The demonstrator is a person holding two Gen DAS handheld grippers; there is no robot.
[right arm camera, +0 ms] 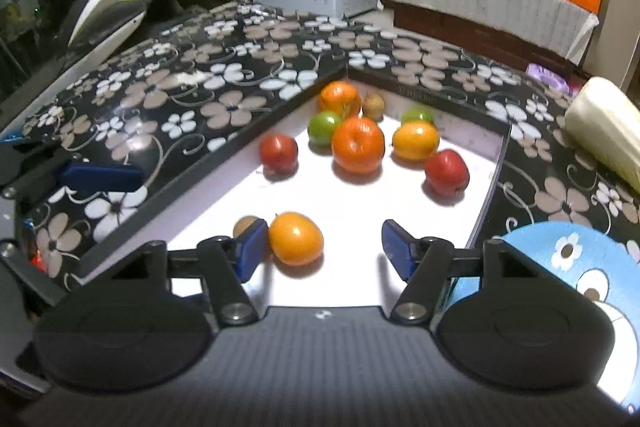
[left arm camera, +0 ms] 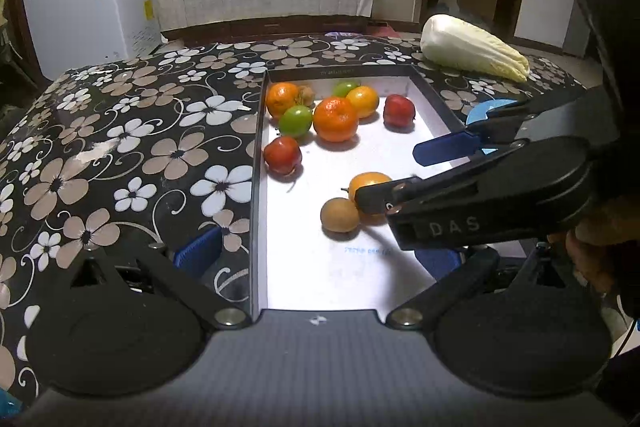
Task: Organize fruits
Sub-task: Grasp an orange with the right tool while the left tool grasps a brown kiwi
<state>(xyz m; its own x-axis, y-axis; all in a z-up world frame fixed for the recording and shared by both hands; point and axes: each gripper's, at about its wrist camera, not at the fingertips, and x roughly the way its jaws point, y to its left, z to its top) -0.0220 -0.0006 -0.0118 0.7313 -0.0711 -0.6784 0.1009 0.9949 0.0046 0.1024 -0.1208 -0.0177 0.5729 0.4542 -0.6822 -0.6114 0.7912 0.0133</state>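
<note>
Right wrist view puts the yellow-orange fruit (right arm camera: 295, 238) just ahead of my right gripper (right arm camera: 324, 247), low in the white tray (right arm camera: 360, 195) and nearer the left blue pad than the right. Those jaws stand apart with nothing pressed between them; the fruit sits beside the left pad (right arm camera: 250, 249), and I cannot say whether they touch. A small brown fruit (right arm camera: 245, 225) lies just behind that pad. As I judge it, the coming move turns on that offset: the fruit lies left of centre, so I would slide the gripper left before closing. It looks roughly round, so no long axis matters.

My left gripper (left arm camera: 316, 255) hangs wide open over the tray's near edge, well short of the fruit, so the right hand is the nearer one. Other fruits cluster at the tray's far end on the flowered desk (right arm camera: 192, 95).
</note>
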